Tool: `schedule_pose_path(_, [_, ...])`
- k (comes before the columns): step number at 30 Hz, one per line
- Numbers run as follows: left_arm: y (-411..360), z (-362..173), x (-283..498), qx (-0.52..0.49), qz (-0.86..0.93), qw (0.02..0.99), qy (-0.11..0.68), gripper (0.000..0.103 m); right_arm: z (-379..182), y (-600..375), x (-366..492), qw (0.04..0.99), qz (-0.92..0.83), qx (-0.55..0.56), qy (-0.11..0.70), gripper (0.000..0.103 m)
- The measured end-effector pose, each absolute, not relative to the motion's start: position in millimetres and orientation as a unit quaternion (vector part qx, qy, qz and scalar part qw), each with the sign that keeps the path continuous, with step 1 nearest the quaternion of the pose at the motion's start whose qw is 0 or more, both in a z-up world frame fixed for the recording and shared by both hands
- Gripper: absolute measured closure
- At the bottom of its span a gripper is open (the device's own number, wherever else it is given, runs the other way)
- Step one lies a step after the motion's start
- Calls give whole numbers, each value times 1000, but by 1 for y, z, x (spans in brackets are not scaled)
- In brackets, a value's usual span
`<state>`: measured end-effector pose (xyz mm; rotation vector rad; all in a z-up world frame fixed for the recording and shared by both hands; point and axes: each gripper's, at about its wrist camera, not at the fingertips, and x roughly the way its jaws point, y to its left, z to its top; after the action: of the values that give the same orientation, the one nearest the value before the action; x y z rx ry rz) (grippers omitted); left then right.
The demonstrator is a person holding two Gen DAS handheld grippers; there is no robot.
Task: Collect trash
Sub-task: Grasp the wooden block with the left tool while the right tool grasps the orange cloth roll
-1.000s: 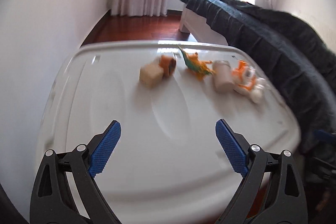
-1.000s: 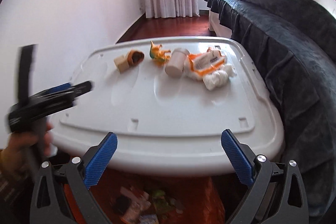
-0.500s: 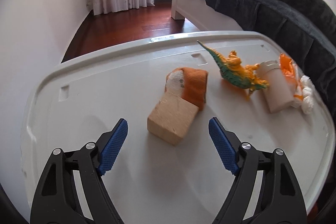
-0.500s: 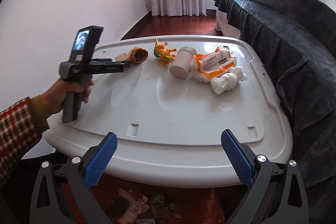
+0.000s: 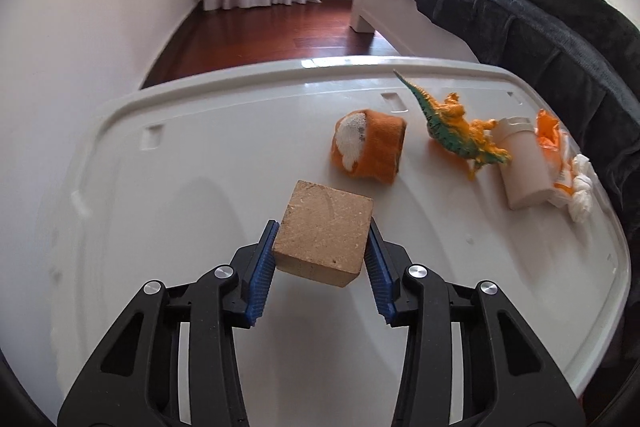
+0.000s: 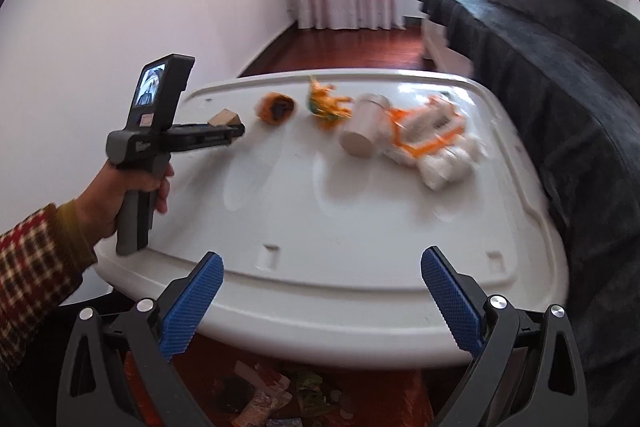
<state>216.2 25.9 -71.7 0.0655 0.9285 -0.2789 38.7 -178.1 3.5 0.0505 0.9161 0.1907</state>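
My left gripper [image 5: 322, 255] is shut on a wooden block [image 5: 325, 237], held just above the white lid [image 5: 200, 155]. Past it lie an orange cloth roll [image 5: 370, 147], an orange-green toy dinosaur [image 5: 456, 129], a beige cup on its side [image 5: 522, 167], an orange-white wrapper [image 5: 550, 135] and a white knotted wad [image 5: 582, 193]. In the right wrist view the left gripper [image 6: 230, 131] holds the block [image 6: 224, 117] at the lid's far left. My right gripper [image 6: 322, 301] is open and empty at the lid's near edge [image 6: 340, 331].
A dark blanket on a bed [image 6: 560, 75] borders the lid on the right. A white wall [image 5: 80, 47] runs along the left. Under the lid's near edge, a container with mixed trash [image 6: 280, 395] shows. Wooden floor [image 5: 260, 31] and curtains lie beyond.
My left gripper moved forward around the wooden block and shut on it. My right gripper stayed open at the lid's near edge, shifting slightly.
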Motion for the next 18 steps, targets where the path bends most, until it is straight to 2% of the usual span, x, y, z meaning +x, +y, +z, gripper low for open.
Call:
schedule_pose_path(8, [52, -22, 128, 8, -84, 907, 412, 62, 2, -125, 144, 900, 146, -59, 406, 5])
schedule_pose_path(18, [57, -24, 94, -28, -112, 900, 420, 62, -50, -37, 279, 882, 159, -158, 414, 6])
